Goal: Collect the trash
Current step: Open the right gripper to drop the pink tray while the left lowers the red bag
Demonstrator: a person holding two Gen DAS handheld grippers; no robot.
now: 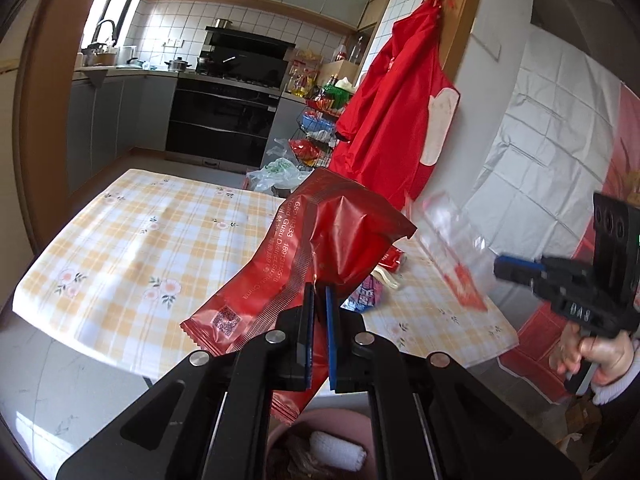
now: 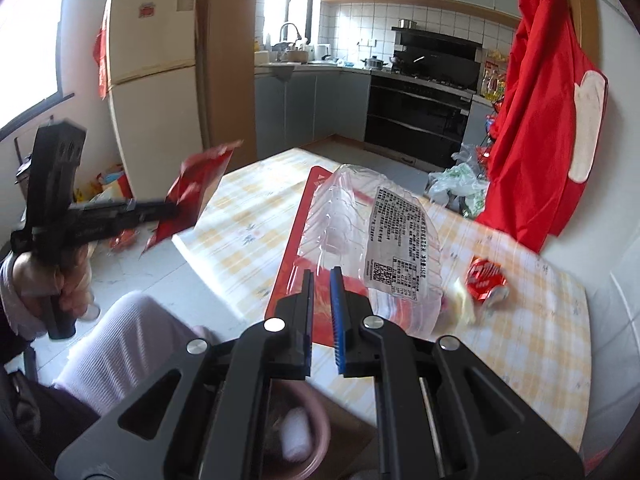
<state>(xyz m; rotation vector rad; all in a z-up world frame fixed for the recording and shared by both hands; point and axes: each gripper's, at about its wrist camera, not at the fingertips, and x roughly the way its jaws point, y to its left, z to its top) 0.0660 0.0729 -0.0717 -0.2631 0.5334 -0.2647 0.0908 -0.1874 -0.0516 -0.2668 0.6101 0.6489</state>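
Note:
My left gripper [image 1: 319, 290] is shut on a red foil wrapper [image 1: 296, 248] and holds it above a pink bin [image 1: 280, 436] that has trash in it. It also shows in the right wrist view [image 2: 176, 210] with the red wrapper [image 2: 200, 184]. My right gripper [image 2: 322, 276] is shut on a clear plastic package [image 2: 360, 236] with a printed label, above the bin [image 2: 320, 428]. In the left wrist view the right gripper [image 1: 500, 268] holds the clear package [image 1: 452, 236] over the table's right end.
The table [image 1: 132, 240] has a yellow checked cloth. Small wrappers [image 1: 368, 294] lie on it near the wall; a red one shows in the right wrist view [image 2: 486, 274]. A red garment [image 1: 400, 120] hangs on the door frame. A fridge [image 2: 152, 80] stands at left.

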